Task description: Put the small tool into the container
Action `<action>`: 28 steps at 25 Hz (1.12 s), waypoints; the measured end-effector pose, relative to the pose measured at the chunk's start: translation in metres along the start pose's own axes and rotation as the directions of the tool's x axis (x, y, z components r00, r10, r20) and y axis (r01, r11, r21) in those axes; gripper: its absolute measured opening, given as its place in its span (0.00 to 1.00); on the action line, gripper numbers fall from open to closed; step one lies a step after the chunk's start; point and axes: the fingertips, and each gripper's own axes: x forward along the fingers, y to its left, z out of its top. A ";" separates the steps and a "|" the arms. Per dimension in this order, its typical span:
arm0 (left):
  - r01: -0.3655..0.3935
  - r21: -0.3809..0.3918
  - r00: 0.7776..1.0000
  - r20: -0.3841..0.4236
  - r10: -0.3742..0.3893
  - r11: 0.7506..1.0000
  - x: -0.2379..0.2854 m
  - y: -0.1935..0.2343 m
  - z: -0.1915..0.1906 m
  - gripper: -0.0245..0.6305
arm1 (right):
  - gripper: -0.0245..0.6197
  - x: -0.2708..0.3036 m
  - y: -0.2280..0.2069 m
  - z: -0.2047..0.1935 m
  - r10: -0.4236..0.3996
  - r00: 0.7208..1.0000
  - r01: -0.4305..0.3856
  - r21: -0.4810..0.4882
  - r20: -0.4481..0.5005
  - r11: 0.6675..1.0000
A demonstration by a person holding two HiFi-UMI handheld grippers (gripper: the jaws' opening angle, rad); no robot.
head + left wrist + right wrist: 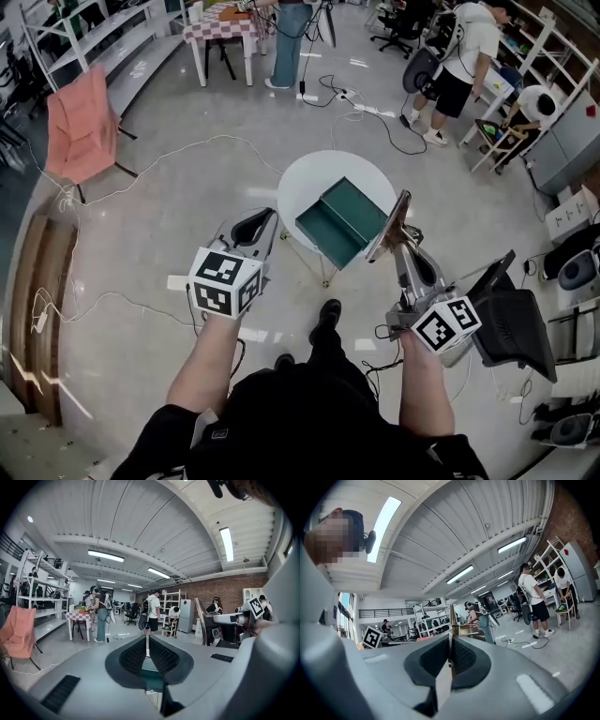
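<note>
Right gripper clamps a thin flat tool; left gripper is closed and empty, near the green container on a round white table in a workshop.

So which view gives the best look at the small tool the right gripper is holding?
Head view: the small tool shows its flat face and full length, clamped in the right gripper. The right gripper view shows it only edge-on between the jaws. The left gripper view catches it small, off to the right.

No legible text, labels, brands or numbers anywhere
</note>
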 end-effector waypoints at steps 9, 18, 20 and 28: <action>-0.086 0.001 0.996 -0.028 0.086 0.996 0.092 0.032 0.023 0.07 | 0.06 0.089 -0.081 0.015 0.085 0.996 -0.084 0.032 -0.036 0.996; -0.089 0.021 0.993 -0.076 0.091 0.996 0.188 0.019 0.042 0.07 | 0.06 0.147 -0.165 0.030 0.144 0.988 -0.138 0.088 -0.064 0.987; -0.092 0.028 0.992 -0.081 0.094 0.995 0.201 0.017 0.045 0.07 | 0.06 0.153 -0.179 0.030 0.148 0.986 -0.141 0.098 -0.070 0.985; -0.103 0.013 0.988 -0.115 0.104 0.995 0.221 0.026 0.034 0.07 | 0.06 0.162 -0.189 -0.004 0.166 0.975 -0.145 0.144 -0.148 0.979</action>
